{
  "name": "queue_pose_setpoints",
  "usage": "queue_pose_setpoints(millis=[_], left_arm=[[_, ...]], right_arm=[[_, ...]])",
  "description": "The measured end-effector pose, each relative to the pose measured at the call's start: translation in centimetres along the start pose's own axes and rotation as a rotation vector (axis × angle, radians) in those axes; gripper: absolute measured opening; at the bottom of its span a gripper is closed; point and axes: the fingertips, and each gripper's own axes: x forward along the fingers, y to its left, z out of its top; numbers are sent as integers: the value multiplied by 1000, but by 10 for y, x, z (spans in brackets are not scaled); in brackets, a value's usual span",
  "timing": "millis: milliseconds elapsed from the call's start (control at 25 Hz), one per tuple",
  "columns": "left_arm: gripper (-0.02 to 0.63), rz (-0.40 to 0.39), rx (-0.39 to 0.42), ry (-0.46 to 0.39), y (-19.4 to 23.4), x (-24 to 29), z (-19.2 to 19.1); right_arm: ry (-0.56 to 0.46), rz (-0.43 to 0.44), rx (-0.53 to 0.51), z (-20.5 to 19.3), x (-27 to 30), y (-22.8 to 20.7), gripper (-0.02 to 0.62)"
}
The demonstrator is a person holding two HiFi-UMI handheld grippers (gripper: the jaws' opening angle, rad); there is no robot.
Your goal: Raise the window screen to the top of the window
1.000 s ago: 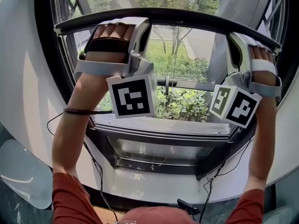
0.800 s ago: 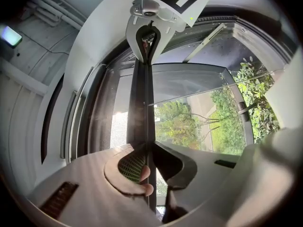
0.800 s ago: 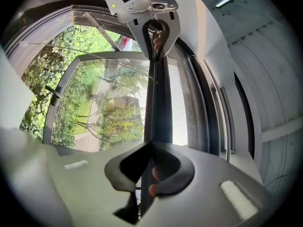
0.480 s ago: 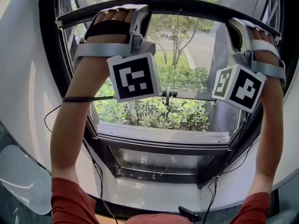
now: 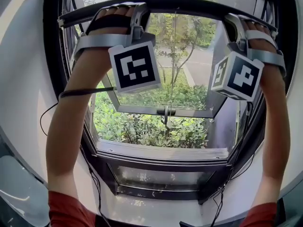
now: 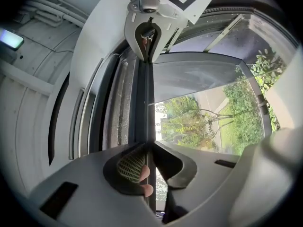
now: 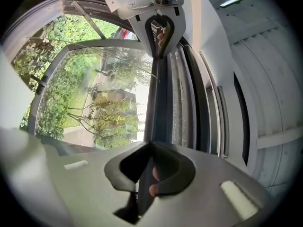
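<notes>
The window screen bar (image 5: 189,4) lies high in the head view, close to the upper edge of the frame. Its long axis goes from left to right, and the lens bends it into a light arch. The left tongs (image 6: 149,148) are closed on it near its left end and the right tongs (image 7: 150,148) near its right end. In each gripper view the thin dark bar is pinched between the jaws and runs straight up the middle of the frame. In the head view the tips of the tongs are hidden behind the hands (image 5: 111,20) and the marker cubes (image 5: 135,67). The mesh above the bar is hard to make out. The window frame (image 5: 49,56) is cut off at the top.
</notes>
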Motion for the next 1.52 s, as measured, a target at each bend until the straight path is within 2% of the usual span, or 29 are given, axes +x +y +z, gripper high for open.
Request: queue_pose_setpoints(millis=[80,240,360,560,760,920,1160,1520], left_arm=[[54,11,-2,2,12,5,-1],[54,84,-24,-6,32,13,1],[54,53,-12,9,38,22,-1],[54,44,1,25,56,37,-2],[54,106,0,28,79,48,-2],[54,91,1,23,88,59,1],[58,183,42,46,119,76,-8],[59,189,38,63,127,81,-5]], right_arm=[[0,-6,-4,-1,7,-11,34],[4,-15,-6,-2,16,-20,34],[3,-22,7,-5,28,-29,34],[18,-34,12,-8,44,-50,35],[31,-32,13,-11,53,-67,34],[37,-35,0,-12,66,-79,35],[51,-61,-27,-13,84,-104,40],[64,-77,-38,-15,91,-113,41]])
